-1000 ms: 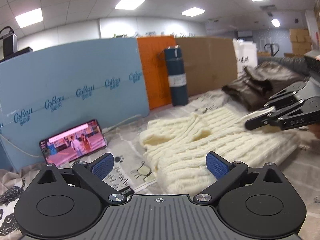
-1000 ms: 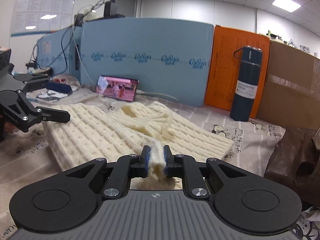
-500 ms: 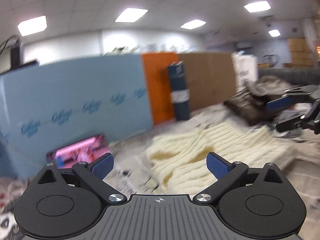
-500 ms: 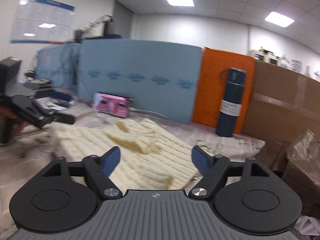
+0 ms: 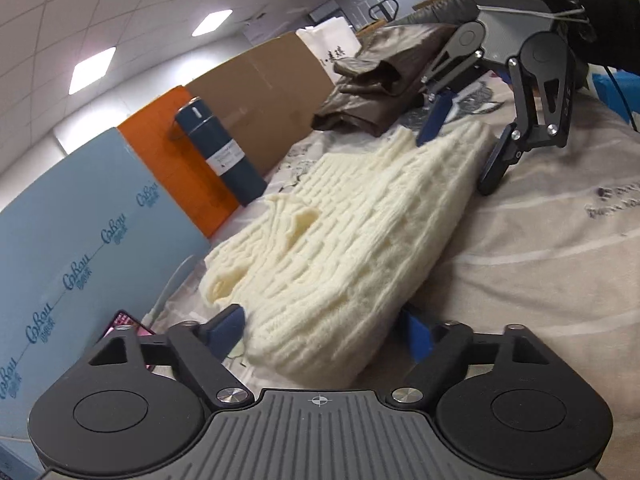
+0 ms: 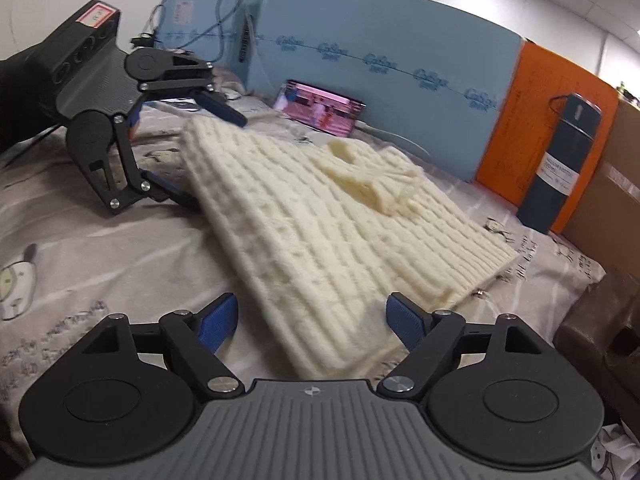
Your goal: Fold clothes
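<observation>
Plainly the chunky cream knit sweater (image 6: 320, 216) is soft, floppy, fairly light; both grippers' jaws spread around its near-edge corners, the best hold.

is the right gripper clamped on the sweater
No, the right gripper is open, its blue pads spread to either side of the cream sweater edge.

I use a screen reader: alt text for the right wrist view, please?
Open right gripper straddles a folded cream cable-knit sweater on a printed bedsheet; the open left gripper straddles its far corner.
</observation>
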Demonstrator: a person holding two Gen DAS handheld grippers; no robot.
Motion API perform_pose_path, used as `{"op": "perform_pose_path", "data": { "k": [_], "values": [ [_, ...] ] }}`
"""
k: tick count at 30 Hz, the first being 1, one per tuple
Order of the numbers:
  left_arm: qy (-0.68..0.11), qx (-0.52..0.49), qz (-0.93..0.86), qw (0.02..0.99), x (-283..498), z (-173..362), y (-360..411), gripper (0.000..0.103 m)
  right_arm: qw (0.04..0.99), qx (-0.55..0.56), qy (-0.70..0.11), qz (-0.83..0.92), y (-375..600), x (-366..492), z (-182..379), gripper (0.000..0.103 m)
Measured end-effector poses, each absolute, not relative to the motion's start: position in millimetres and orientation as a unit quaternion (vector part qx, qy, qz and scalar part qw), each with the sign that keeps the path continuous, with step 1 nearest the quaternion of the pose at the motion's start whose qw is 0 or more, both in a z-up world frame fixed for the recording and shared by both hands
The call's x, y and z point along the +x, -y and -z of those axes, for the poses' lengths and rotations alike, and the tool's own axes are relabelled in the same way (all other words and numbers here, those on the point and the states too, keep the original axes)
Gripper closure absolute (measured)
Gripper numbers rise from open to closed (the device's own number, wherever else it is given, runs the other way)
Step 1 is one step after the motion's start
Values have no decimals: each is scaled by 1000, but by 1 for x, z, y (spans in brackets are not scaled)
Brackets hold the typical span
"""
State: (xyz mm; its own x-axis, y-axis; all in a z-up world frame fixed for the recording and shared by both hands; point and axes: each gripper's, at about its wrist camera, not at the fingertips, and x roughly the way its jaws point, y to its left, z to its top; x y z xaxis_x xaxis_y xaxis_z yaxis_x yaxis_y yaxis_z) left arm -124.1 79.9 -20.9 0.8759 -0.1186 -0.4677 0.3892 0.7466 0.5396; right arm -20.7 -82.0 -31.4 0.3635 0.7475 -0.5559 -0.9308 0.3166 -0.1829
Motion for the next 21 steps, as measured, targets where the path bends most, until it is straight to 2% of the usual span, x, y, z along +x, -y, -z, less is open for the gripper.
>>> {"op": "perform_pose_path", "data": {
  "k": [1, 2, 3, 5, 8, 11, 21],
  "values": [
    [-204, 323, 138, 914, -120, 21, -83, 30, 792, -238, -190, -529, 85, -15, 32, 34],
    [-203, 317, 142, 916, -116, 21, -85, 40, 795, -232, -191, -527, 87, -10, 33, 36],
    [-202, 310, 145, 918, -113, 22, -87, 45, 797, -223, -191, -528, 89, -7, 31, 39],
    [-203, 295, 148, 922, -110, 21, -90, 55, 801, -205, -190, -529, 92, -2, 29, 59],
    [-203, 283, 152, 925, -116, 17, -90, 65, 798, -190, -190, -539, 94, -3, 26, 75],
    [-199, 259, 163, 931, -130, 8, -91, 70, 799, -181, -189, -541, 97, -9, 23, 81],
    [-178, 164, 207, 948, -178, -25, -95, 70, 787, -145, -175, -574, 129, -48, -3, 82]
  ]
}}
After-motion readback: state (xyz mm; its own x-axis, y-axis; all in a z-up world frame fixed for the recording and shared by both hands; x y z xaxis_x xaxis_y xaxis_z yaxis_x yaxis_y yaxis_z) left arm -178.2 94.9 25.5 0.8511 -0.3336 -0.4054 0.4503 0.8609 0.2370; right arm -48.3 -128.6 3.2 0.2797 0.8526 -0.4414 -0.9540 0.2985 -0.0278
